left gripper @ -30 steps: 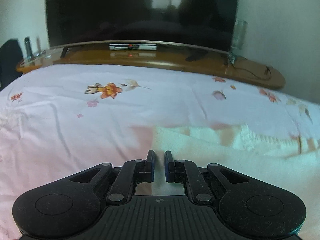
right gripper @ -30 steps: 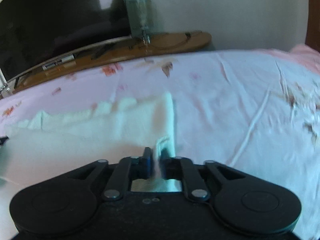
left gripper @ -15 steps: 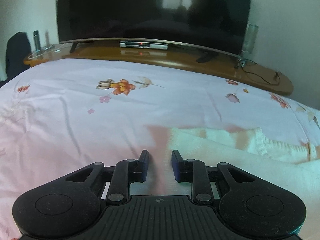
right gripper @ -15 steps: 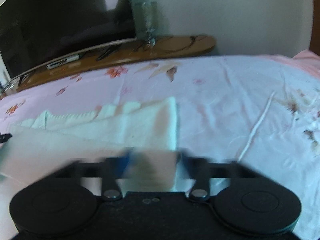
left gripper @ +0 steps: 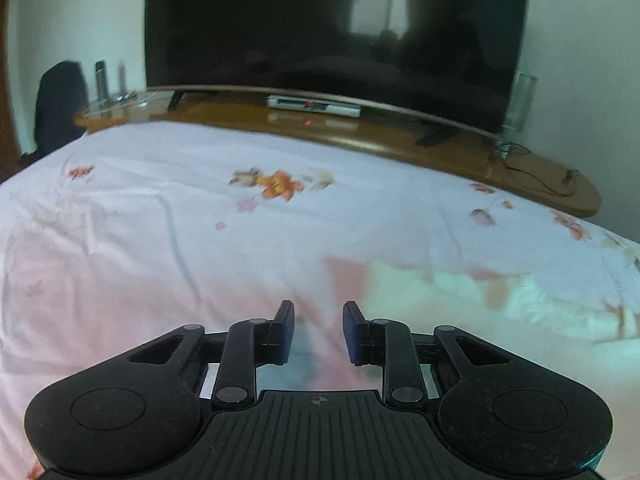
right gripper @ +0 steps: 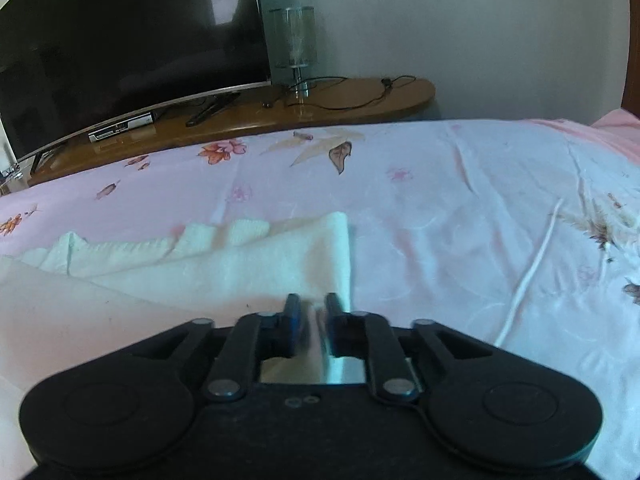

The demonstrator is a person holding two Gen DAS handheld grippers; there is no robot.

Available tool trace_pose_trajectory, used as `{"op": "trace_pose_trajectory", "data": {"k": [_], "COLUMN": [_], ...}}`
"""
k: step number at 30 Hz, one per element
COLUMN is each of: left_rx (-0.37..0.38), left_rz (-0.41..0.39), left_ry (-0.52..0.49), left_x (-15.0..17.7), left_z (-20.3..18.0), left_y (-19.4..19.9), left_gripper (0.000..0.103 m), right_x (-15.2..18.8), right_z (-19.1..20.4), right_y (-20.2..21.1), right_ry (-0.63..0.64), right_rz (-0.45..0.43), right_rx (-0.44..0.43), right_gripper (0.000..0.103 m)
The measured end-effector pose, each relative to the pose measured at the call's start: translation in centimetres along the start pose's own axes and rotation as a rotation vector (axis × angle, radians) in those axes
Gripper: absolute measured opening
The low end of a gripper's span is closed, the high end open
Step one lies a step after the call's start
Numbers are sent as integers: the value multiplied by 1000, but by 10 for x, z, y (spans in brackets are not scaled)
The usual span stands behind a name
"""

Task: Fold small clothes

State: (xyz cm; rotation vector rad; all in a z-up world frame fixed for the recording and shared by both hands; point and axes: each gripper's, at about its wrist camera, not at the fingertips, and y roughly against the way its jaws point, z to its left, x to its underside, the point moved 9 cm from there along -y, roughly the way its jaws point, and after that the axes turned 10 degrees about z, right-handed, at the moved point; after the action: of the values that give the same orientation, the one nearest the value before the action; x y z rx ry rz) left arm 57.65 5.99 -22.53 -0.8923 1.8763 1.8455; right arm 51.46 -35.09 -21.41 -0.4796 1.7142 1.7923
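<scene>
A small cream knitted garment point(right gripper: 224, 264) lies folded flat on the pink floral bedsheet point(right gripper: 460, 208). In the left wrist view it point(left gripper: 500, 300) lies to the right of my left gripper point(left gripper: 318, 330), which is open and empty over bare sheet beside the garment's left edge. My right gripper point(right gripper: 312, 322) is open with a narrow gap, just above the garment's near right corner. A bit of cloth edge shows between the jaws, blurred; it does not look pinched.
A wooden TV stand point(left gripper: 400, 136) runs along the far edge of the bed, with a large dark TV point(left gripper: 332, 36) and a set-top box point(left gripper: 314, 105). A glass lamp point(right gripper: 294, 46) and cables sit at its right end. A dark chair point(left gripper: 60, 108) stands far left.
Both grippers have opened and let go of the garment, which now lies flat. The left gripper has drawn back to the left, off the garment. The right gripper has pulled back slightly.
</scene>
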Motion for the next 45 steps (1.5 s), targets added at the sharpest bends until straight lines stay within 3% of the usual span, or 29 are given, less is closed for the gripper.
{"op": "trace_pose_trajectory", "data": {"k": [2,3,5,6,7,9,11,14,17,18,22,25,28,30,31,32,33,34,38,41,45], "left_rx": [56,76,93,84,63,27,1,-31,-51,-73,-91,-26,53,41,13,39,51,29,20,73,149], "left_rz": [24,35,54,60,56,45,67,27,24,22,-4,-50,-53,-17,24,35,29,39,39,35,51], "left_ry": [-54,-84,-125,-135,-142,-163,-128,-119,-74,-40,-5,-51,-161,-219,-216,-179,-146,-130,-124,-152,-190], "left_x": [-4,-6,-8,-9,-9,-6,4,8,8,8,11,14,30,47,56,62,63,63,66,82,108], "left_z": [-14,-21,-33,-36,-38,-41,-34,-31,-22,-14,1,-15,-47,-58,-54,-47,-40,-33,-29,-39,-65], "left_y": [1,1,-1,-4,-8,-13,-25,-20,-18,-16,5,35,55,51,42,37,35,34,60,86,106], "left_gripper": [26,26,42,72,86,86,83,83,83,78,77,77,78,78,78,79,91,94,94,94,94], "right_x": [6,9,12,12,12,12,10,4,5,6,2,3,16,27,32,37,40,40,37,46,79], "right_z": [3,5,6,6,5,4,8,12,1,-5,-12,3,31,48,49,46,40,32,21,37,72], "right_y": [2,1,4,4,3,4,5,7,-8,-10,14,35,38,32,27,22,18,18,28,56,68], "right_ry": [-23,-20,18,29,18,1,26,56,75,67,27,45,110,159,163,157,153,137,105,142,203], "right_rz": [39,65,54,45,48,44,30,-7,16,17,-33,-60,-15,14,32,48,53,37,53,17,59], "right_rx": [-79,-105,-48,-30,-31,-33,-25,-12,74,77,73,7,-58,-60,-52,-37,-18,-24,1,-15,-76], "right_gripper": [64,64,42,39,37,33,19,16,16,17,27,27,27,25,25,25,24,22,19,29,27]}}
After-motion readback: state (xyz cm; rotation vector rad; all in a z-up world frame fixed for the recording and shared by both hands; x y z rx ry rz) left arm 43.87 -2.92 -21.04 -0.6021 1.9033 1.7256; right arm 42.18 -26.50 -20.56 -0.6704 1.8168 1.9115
